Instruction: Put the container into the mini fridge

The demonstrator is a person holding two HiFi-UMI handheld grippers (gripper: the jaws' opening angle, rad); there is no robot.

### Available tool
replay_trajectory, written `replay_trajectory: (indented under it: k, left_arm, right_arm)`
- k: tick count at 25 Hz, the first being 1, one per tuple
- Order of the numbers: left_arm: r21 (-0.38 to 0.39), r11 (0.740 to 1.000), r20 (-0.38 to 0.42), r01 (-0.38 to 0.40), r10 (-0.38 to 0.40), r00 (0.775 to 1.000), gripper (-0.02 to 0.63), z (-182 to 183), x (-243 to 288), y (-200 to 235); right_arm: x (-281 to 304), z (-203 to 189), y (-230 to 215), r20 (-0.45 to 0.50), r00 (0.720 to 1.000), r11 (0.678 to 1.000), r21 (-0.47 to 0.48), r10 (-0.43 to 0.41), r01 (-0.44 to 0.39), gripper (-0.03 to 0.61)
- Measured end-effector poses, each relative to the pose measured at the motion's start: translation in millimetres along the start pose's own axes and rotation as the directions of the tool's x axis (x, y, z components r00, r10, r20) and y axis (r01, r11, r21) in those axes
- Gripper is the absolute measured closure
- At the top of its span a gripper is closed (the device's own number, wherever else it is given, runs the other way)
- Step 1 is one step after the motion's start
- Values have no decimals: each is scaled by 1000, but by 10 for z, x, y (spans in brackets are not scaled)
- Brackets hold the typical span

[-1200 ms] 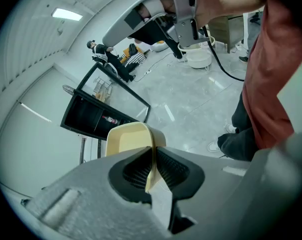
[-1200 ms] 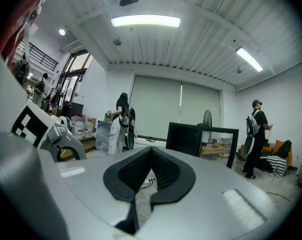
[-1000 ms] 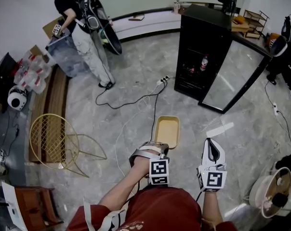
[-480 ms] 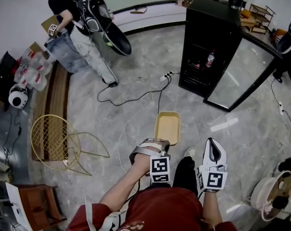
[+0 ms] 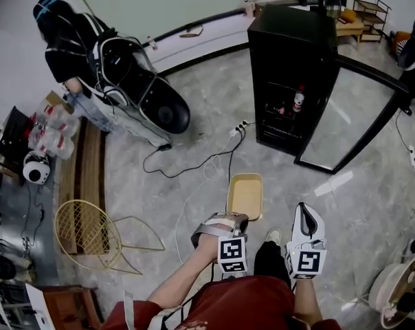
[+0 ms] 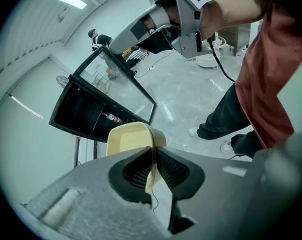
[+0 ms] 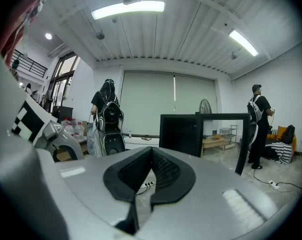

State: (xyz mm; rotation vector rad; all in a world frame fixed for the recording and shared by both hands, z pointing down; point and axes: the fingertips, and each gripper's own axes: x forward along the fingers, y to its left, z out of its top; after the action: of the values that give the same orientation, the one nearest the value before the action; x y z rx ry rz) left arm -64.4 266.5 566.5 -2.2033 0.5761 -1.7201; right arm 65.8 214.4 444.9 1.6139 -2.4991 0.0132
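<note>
Closest to the wearer's body, the left gripper (image 5: pixel 225 220) has its two jaws pressed together on the thin near wall of the pale yellow container (image 5: pixel 245 195). In the left gripper view the ribbed pads sit against either side of that wall, with only its thickness between them. The tray-like container (image 6: pixel 128 140) sticks out beyond the jaw tips, its open side facing up in the head view, and it is carried above the grey marbled floor (image 5: pixel 194 157). Just beside it, the right gripper (image 5: pixel 304 212) holds nothing. In the right gripper view its jaws (image 7: pixel 151 154) meet at the tips with nothing between the pads, and it touches no object. Past the container, a white power strip (image 5: pixel 236 127) and its cables lie on the floor. Beyond them stands the black mini fridge (image 5: pixel 290 67), well apart from the container. Its glass door (image 5: pixel 359 119) is swung wide open to the right, and a bottle (image 5: pixel 298 99) stands on a shelf inside. A wire chair (image 5: pixel 84 229) sits off to the left. Farther back on that side, a person carrying a large black backpack (image 5: pixel 135 81) stands near the wall.
</note>
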Motion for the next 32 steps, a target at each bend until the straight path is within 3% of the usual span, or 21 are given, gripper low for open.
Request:
replay_trajectory:
  k: [5,11,17,32]
  left_arm:
    - [-1,1000,-28,-11,11,1000,575,253,214,627]
    - [-10,1000,-33,-2,2,999,574,594,491,1038]
    - [-16,1000,-60,-20,19,998,574,800,713,1581]
    - [10,1000,-1,-20,20,1000,574,941,1390,2372]
  right_arm:
    - [363,109,-533,7,1000,1000,7,7,-7,578]
    - [809,116,-1125,23,1000,999,41,10,-11,578]
    - [1304,190,-1394,21,997,997,30,68,-69,578]
    - [2086,67,-1795,-31,999,999,13,38,-38,578]
